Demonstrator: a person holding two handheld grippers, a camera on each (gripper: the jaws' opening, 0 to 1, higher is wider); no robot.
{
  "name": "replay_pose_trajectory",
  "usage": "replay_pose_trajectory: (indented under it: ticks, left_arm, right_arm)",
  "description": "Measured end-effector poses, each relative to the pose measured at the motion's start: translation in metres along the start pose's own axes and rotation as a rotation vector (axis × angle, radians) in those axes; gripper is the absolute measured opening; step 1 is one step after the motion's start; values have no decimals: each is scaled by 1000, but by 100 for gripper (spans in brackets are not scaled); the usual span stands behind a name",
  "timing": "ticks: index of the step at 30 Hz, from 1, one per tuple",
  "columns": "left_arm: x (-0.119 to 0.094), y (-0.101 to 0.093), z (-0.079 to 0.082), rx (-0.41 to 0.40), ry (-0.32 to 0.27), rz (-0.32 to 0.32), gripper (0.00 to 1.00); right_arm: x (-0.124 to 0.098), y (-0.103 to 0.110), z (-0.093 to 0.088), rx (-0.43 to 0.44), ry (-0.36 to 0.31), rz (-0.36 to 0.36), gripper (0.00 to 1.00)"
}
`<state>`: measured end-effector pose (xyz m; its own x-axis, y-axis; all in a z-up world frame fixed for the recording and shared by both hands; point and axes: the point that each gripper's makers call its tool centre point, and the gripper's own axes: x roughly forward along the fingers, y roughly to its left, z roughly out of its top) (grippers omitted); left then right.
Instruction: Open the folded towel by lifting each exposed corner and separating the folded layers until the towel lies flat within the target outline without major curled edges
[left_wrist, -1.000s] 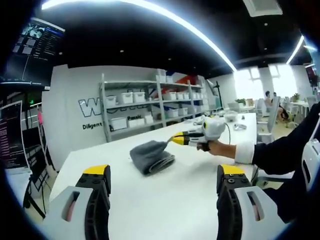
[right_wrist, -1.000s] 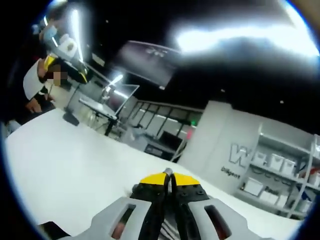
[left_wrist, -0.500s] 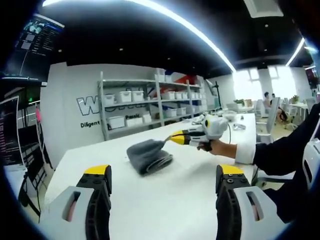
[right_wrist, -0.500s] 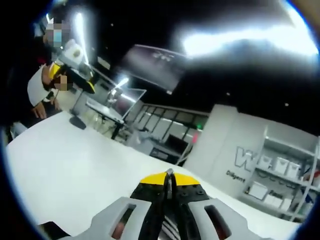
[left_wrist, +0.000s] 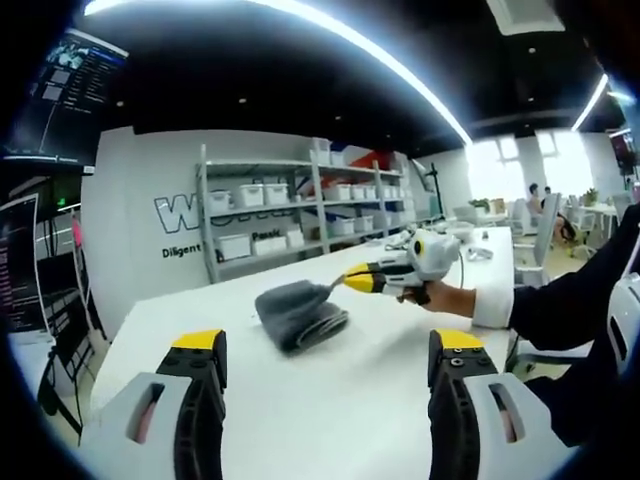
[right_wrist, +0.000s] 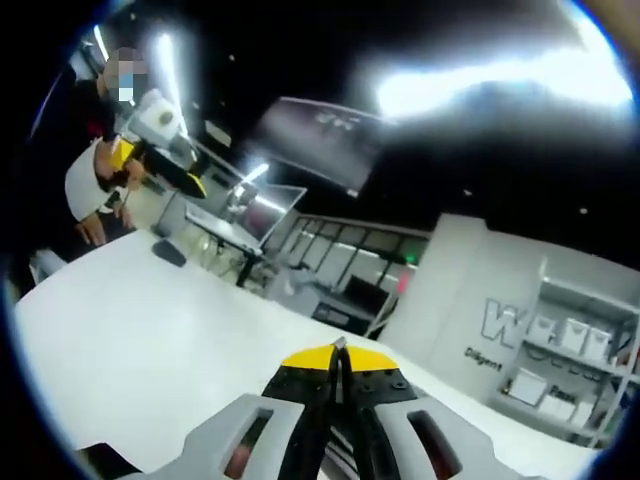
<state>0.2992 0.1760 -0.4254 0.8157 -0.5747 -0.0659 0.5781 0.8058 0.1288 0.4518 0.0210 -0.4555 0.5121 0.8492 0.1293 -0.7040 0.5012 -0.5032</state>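
Towel (left_wrist: 300, 312) lying folded on worktop (left_wrist: 350, 400), soft, limp; right claw (left_wrist: 350, 281) pinching its upper corner, jaws pressed together. Left claw (left_wrist: 325, 375) hovering spread, empty; best pinching opposite corner.

soft grey cloth towel (left_wrist: 300, 311) on a smooth, matt white table (left_wrist: 350, 400).

The right gripper (right_wrist: 338, 362) rises from the bottom edge, its yellow-tipped jaws pressed together, with striped grey cloth (right_wrist: 338, 462) showing between them lower down. Beyond lies a bare white table (right_wrist: 150, 320). At upper left a person holds the left gripper (right_wrist: 190, 183) aloft. Far right, a shelf (right_wrist: 575, 365) carries white bins against a lettered wall
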Motion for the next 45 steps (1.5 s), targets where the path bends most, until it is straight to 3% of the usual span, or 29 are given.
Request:
replay_pose_trajectory:
  ticks: [16,45]
  left_arm:
    - [2,1,-1,9,-1,9,75]
    - [12,0,-7,-22,-1,-15,68]
  right_arm:
    - [0,17,16,43,-40,64,0]
    - [1,49,34,31,-78,156,0]
